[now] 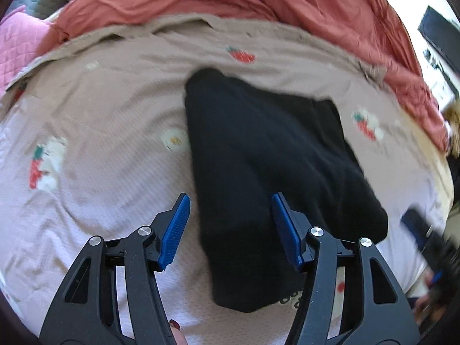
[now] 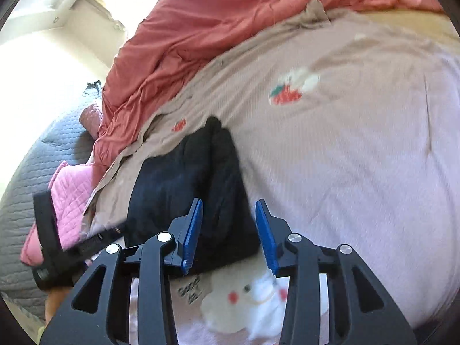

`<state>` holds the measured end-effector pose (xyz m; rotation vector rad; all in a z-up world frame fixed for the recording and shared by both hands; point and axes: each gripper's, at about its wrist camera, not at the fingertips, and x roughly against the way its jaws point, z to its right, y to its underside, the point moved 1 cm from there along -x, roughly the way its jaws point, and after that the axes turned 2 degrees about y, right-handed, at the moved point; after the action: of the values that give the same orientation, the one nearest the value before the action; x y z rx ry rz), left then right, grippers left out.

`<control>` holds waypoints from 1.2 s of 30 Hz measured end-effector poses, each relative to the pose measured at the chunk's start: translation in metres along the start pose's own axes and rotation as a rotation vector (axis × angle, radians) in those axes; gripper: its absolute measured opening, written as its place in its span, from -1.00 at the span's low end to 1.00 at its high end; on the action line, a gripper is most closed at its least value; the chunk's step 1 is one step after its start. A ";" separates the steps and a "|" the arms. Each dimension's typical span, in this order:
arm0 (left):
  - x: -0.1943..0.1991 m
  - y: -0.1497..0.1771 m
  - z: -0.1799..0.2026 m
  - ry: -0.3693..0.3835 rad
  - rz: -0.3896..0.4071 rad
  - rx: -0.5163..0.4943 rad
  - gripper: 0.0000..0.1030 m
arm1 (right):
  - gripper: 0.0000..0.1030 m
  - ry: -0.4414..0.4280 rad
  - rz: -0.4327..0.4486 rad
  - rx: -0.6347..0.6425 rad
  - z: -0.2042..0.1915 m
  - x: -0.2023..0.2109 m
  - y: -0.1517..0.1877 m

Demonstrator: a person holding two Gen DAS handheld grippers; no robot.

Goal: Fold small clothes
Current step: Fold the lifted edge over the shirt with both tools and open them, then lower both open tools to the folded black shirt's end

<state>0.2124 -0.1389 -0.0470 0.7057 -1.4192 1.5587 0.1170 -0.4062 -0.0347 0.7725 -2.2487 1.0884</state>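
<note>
The black garment (image 1: 258, 172) lies folded on the pink sheet (image 1: 100, 189). Both the left gripper (image 1: 230, 230) and right gripper (image 2: 228, 233) hover over it, fingers spread, pinching nothing. A careless low pass could snag an edge and undo the fold.

A folded garment (image 1: 258, 172) lies on the bedsheet (image 1: 100, 201). Behind it a rumpled blanket (image 1: 230, 3) runs across the bed, with a quilted pillow (image 1: 20, 43) at its left end.
</note>
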 end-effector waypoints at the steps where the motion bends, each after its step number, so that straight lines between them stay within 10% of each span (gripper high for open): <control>1: -0.006 0.004 0.005 -0.014 -0.003 -0.003 -0.01 | -0.27 0.001 -0.006 0.008 0.001 -0.004 -0.003; 10: -0.004 0.012 0.006 -0.029 0.014 -0.032 -0.01 | -0.27 -0.003 -0.190 0.107 -0.012 -0.059 -0.006; 14: -0.005 0.014 0.004 -0.021 0.011 -0.019 0.06 | -0.49 0.141 -0.293 0.192 -0.006 -0.076 0.005; 36: -0.004 0.016 0.007 -0.044 -0.023 -0.033 0.21 | -0.08 0.269 -0.236 0.268 -0.008 -0.055 -0.008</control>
<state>0.1994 -0.1460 -0.0564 0.7377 -1.4609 1.5074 0.1629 -0.3894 -0.0629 0.9123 -1.7621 1.3051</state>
